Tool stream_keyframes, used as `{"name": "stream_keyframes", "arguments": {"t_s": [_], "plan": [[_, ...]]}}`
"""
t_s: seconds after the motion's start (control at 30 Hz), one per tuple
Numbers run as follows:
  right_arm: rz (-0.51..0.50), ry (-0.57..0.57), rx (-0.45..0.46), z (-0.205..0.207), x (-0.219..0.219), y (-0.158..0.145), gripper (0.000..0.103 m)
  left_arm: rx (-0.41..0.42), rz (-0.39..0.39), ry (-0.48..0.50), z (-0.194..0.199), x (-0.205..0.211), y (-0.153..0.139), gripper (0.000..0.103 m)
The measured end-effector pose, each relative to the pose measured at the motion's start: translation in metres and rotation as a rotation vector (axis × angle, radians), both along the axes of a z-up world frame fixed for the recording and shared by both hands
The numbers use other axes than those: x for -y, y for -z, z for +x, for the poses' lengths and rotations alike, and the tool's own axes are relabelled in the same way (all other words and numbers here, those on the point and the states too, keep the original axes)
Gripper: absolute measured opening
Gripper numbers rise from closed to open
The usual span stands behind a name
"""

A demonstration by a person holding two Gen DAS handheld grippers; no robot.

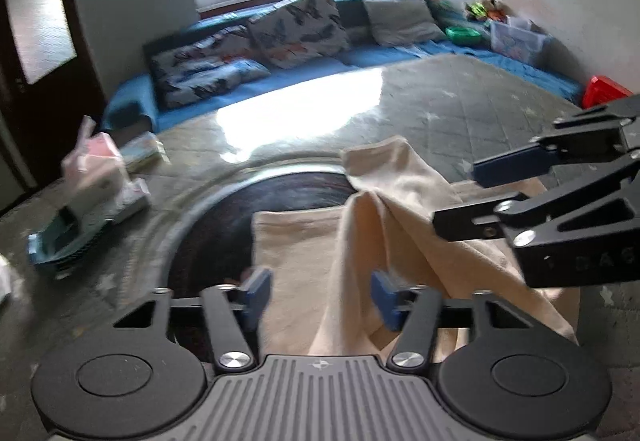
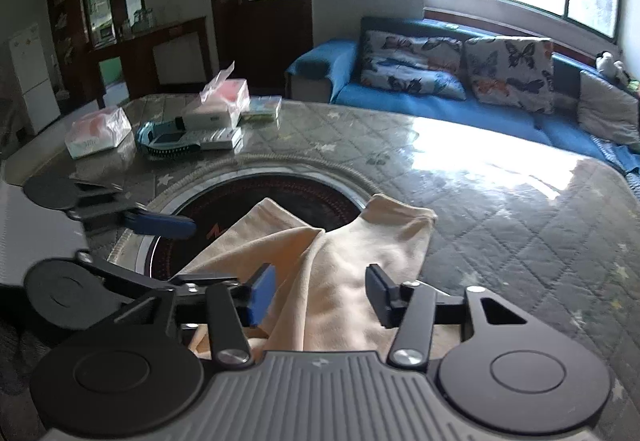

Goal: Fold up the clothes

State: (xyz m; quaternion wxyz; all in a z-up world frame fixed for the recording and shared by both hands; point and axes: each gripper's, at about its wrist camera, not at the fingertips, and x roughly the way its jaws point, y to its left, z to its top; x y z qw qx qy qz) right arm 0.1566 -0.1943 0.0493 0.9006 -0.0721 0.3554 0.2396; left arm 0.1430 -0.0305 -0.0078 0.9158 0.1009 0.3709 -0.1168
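The left wrist view shows a cream garment [image 1: 400,241] lying rumpled on the table [image 1: 460,113], draped partly over a dark round inset [image 1: 280,193] ringed in metal. A raised fold of the cloth runs up between the spread blue pads of the left gripper [image 1: 320,297], whose jaws stand apart with nothing pinched. The right gripper [image 1: 460,197] reaches in from the right over the fabric, its fingers also parted. In the right wrist view the cloth [image 2: 340,261] lies between that gripper's separated pads. Farther off, tissue packs [image 2: 98,131] and a hairbrush [image 2: 168,141] sit on the quilted cover, with a blue sofa [image 2: 440,101] and butterfly cushions [image 2: 508,65] behind.
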Motion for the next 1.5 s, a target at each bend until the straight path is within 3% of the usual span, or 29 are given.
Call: {"name": "stream_keyframes", "arguments": {"t_s": [0.17, 0.23, 0.37, 0.63, 0.9, 1.1, 1.23, 1.3, 1.4, 1.5], "plan": [[-0.016, -0.036, -0.049, 0.016, -0.012, 0.016, 0.031, -0.043, -0.013, -0.012, 0.012, -0.001, 0.016, 0.011], [-0.013, -0.050, -0.073, 0.019, -0.015, 0.021, 0.015, -0.034, -0.024, -0.017, 0.010, -0.005, 0.016, 0.008], [-0.034, -0.053, -0.071, 0.017, -0.018, 0.028, 0.004, -0.009, -0.048, -0.070, 0.001, -0.017, 0.008, 0.004], [0.018, 0.045, 0.045, -0.014, 0.022, 0.000, 0.002, 0.054, -0.061, -0.179, -0.038, -0.055, -0.015, 0.003], [0.060, 0.161, 0.123, -0.072, 0.087, -0.022, 0.002, 0.058, -0.071, -0.277, -0.100, -0.093, -0.028, 0.003], [0.056, 0.229, 0.093, -0.122, 0.124, -0.016, 0.002, 0.020, -0.094, -0.300, -0.145, -0.114, -0.028, 0.003], [0.027, 0.280, -0.035, -0.135, 0.144, 0.009, 0.003, -0.056, -0.064, -0.284, -0.155, -0.118, -0.011, 0.003], [0.014, 0.284, -0.064, -0.138, 0.148, 0.015, 0.005, -0.080, -0.051, -0.283, -0.154, -0.120, -0.005, 0.007], [-0.012, 0.282, -0.069, -0.142, 0.151, 0.013, 0.023, -0.060, -0.064, -0.262, -0.153, -0.123, -0.011, 0.015], [-0.051, 0.255, -0.019, -0.142, 0.144, -0.001, 0.028, -0.039, -0.075, -0.241, -0.152, -0.125, -0.017, 0.037]]}}
